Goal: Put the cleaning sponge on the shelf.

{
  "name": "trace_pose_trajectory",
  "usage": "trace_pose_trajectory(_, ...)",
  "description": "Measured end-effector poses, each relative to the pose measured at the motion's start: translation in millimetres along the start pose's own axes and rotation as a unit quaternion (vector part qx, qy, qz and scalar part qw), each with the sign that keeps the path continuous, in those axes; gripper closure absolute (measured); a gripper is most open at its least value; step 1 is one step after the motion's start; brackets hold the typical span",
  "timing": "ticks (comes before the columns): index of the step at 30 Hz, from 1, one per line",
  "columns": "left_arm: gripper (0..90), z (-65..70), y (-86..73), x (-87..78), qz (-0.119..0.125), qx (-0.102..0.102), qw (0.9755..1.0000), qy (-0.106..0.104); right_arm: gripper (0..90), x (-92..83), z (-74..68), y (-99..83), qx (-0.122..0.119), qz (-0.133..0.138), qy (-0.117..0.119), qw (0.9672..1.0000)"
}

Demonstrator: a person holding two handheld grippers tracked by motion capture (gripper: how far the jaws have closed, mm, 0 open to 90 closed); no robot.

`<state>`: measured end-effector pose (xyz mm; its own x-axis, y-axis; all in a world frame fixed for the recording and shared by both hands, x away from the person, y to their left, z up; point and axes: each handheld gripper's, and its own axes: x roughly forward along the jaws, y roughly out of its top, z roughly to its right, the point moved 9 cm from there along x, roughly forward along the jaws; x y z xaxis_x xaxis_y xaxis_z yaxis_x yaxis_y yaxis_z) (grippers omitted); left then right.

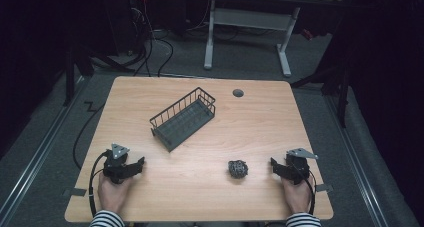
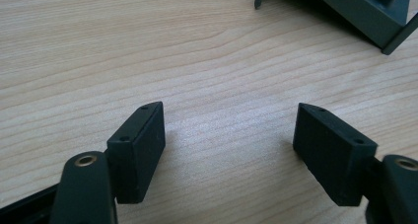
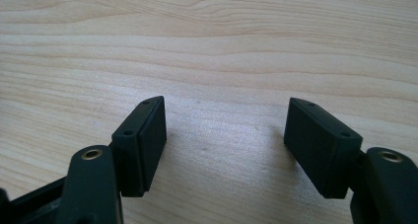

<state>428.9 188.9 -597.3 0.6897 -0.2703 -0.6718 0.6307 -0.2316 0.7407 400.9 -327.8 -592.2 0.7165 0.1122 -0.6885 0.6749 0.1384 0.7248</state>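
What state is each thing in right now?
wire basket: upright, empty, set at an angle on the table.
steel scourer: loose on the table, untouched.
left gripper: open, nothing between the jaws.
right gripper: open, nothing between the jaws.

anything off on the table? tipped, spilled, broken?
Nothing stands out. The wire basket sits upright, at a diagonal to the table edges, and looks empty. The steel scourer lies alone near the right gripper. No spill or damage visible.
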Motion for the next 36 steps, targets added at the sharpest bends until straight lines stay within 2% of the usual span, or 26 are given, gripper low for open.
trace_pose_trajectory(9,28.4,0.2,0.1,0.1,0.001,-0.001,1.0000,-0.003,32.2,-0.1,-1.6,-0.1,-0.003,0.001,0.005,1.0000)
trace_pose_trajectory(12,22.9,2.3,0.6,1.9,-0.003,0.003,1.0000,-0.008,32.0,-0.1,-1.7,-0.1,-0.003,0.001,0.006,1.0000)
trace_pose_trajectory(14,22.9,2.2,0.5,1.7,-0.003,0.004,0.9999,-0.009,32.1,-0.1,-1.6,-0.1,-0.003,0.001,0.006,1.0000)
trace_pose_trajectory(26,30.6,4.7,2.3,0.9,-0.003,0.010,0.9999,-0.008,32.2,0.0,-3.1,0.0,-0.008,0.002,0.010,0.9999)
trace_pose_trajectory(32,30.2,4.5,8.7,-2.9,0.005,-0.003,0.9999,-0.016,31.9,0.0,-3.2,0.0,-0.008,0.002,0.010,0.9999)
trace_pose_trajectory(36,29.8,8.0,17.2,-7.9,0.010,-0.007,0.9995,-0.031,31.9,-0.2,-3.6,-0.2,-0.009,0.001,0.011,0.9999)
